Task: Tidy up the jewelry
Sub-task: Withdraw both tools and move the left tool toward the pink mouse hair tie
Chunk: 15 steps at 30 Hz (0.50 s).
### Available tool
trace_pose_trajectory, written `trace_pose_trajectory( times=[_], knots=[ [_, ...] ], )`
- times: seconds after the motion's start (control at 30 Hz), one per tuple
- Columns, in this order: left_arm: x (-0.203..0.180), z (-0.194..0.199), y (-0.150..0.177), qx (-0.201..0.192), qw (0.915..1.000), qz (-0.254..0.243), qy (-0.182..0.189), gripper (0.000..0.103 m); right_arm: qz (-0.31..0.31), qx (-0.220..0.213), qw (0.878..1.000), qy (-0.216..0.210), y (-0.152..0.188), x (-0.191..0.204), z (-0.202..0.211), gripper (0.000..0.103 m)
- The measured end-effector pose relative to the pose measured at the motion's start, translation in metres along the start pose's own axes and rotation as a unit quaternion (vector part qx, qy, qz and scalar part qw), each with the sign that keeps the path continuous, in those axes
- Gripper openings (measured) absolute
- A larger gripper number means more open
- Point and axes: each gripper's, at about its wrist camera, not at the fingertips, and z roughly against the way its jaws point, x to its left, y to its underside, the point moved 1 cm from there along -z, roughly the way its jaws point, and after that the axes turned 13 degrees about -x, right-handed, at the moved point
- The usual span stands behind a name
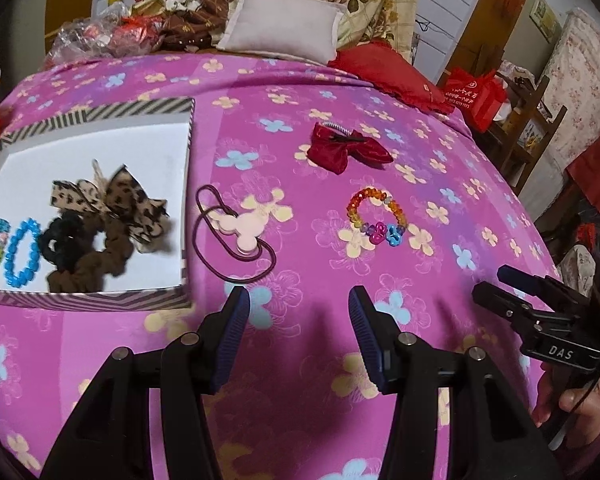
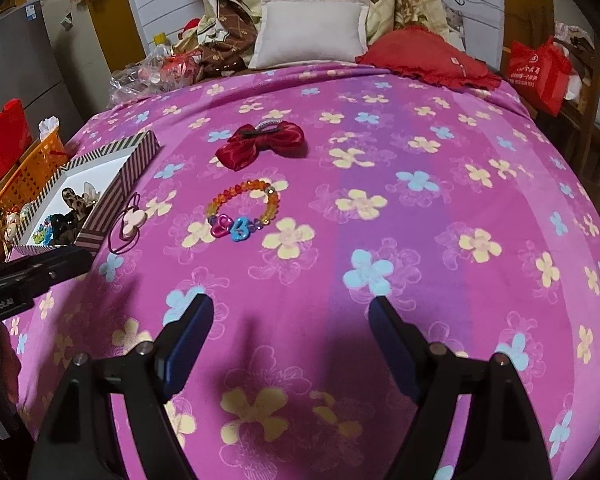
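Note:
A striped box (image 1: pixel 88 298) (image 2: pixel 138 156) on the pink flowered bedspread holds a leopard bow (image 1: pixel 112 200), dark scrunchies (image 1: pixel 60 244) and a blue bead ring (image 1: pixel 22 254). Beside it on the spread lie a maroon hair tie with a pink charm (image 1: pixel 240 236) (image 2: pixel 132 220), a coloured bead bracelet (image 1: pixel 376 216) (image 2: pixel 244 210) and a red bow clip (image 1: pixel 348 148) (image 2: pixel 260 142). My left gripper (image 1: pixel 298 300) is open, empty, just short of the hair tie. My right gripper (image 2: pixel 290 308) is open and empty, nearer than the bracelet; it also shows at the right in the left wrist view as right gripper (image 1: pixel 496 284).
A white pillow (image 1: pixel 284 26) (image 2: pixel 312 32), a red cushion (image 1: pixel 392 76) (image 2: pixel 432 58) and folded bedding sit at the head of the bed. An orange basket (image 2: pixel 32 172) stands left of the box. A red bag (image 2: pixel 538 70) and wooden furniture stand to the right.

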Motion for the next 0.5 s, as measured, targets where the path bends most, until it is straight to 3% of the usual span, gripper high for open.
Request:
trace_pose_trajectory(
  times=[0.2, 0.33, 0.5],
  knots=[
    [0.020, -0.013, -0.002, 0.006, 0.9994, 0.018, -0.029, 0.046, -0.005, 0.003, 1.000, -0.006, -0.003, 0.002, -0.005, 0.083],
    [0.034, -0.015, -0.006, 0.008, 0.9991, 0.032, -0.026, 0.037, -0.004, 0.006, 1.000, -0.007, -0.007, 0.005, -0.013, 0.083],
    [0.033, -0.016, -0.004, 0.008, 0.9992, 0.014, -0.036, 0.033, -0.008, 0.012, 1.000, -0.013, -0.010, 0.011, -0.023, 0.083]
  ],
)
